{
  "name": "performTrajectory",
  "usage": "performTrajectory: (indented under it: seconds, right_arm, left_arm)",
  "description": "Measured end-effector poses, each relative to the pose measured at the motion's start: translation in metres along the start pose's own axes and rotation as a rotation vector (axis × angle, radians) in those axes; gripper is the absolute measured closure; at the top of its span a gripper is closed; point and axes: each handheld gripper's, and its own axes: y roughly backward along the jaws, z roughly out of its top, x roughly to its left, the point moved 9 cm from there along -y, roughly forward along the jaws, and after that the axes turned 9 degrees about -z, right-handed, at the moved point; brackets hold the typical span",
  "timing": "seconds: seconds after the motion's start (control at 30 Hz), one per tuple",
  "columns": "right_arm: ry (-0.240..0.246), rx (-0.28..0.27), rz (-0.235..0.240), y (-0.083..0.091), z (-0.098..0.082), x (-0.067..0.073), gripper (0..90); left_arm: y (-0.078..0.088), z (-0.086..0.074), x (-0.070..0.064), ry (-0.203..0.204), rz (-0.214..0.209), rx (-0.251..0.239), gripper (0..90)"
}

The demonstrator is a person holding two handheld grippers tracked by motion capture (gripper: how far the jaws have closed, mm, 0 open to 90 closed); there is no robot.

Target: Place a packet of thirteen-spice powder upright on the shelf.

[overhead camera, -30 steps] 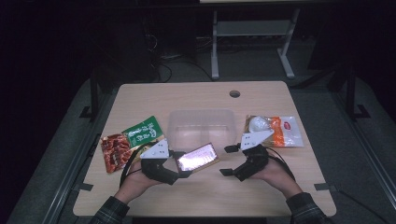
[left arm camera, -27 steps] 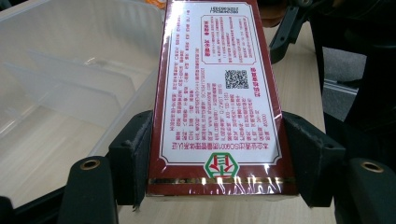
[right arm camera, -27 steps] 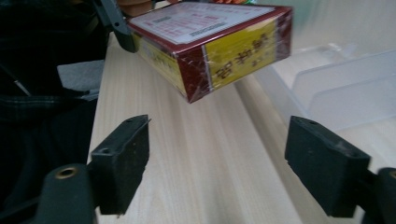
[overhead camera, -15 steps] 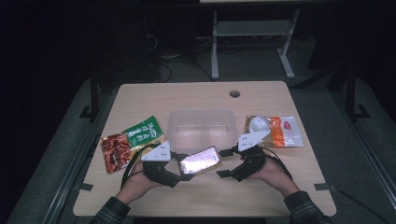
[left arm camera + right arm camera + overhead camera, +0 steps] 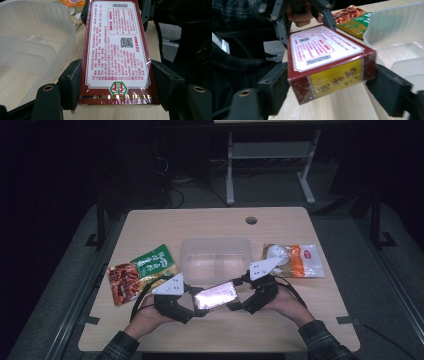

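A red box [image 5: 215, 296] with a white printed label and a yellow end face hangs just above the table's front edge, held level between my two grippers. My left gripper [image 5: 196, 302] is shut on its near end, a black pad pressed on each long side [image 5: 116, 85]. My right gripper [image 5: 236, 299] has just been closing its jaws on the opposite end, and both pads now touch the box's sides [image 5: 332, 80]. The box [image 5: 324, 52] lies lengthwise between the two hands.
A clear plastic container [image 5: 216, 254] stands just behind the box, close to both grippers. A green packet [image 5: 155, 262] and a red packet [image 5: 125, 281] lie at the left, an orange and white packet [image 5: 295, 260] at the right. A cable hole [image 5: 251, 220] marks the table's far side.
The box has shifted slightly toward the table's front. My right gripper has come in to its right end and taken hold; my left hand has stayed put.
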Motion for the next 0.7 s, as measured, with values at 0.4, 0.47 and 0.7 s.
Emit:
performTrajectory:
  seconds: [0.4, 0.47, 0.7]
  right_arm:
    - [0.017, -0.039, 0.011, 0.005, 0.008, 0.006, 24.9]
    - [0.019, -0.045, 0.011, 0.005, 0.009, 0.007, 25.0]
    - [0.011, -0.065, 0.008, 0.004, 0.014, 0.008, 25.5]
  left_arm:
    - [-0.003, -0.006, 0.0, 0.015, -0.05, 0.007, 31.7]
    - [-0.006, -0.008, 0.0, 0.023, -0.055, 0.016, 31.7]
    - [-0.019, -0.016, 0.002, 0.04, -0.069, 0.072, 31.7]
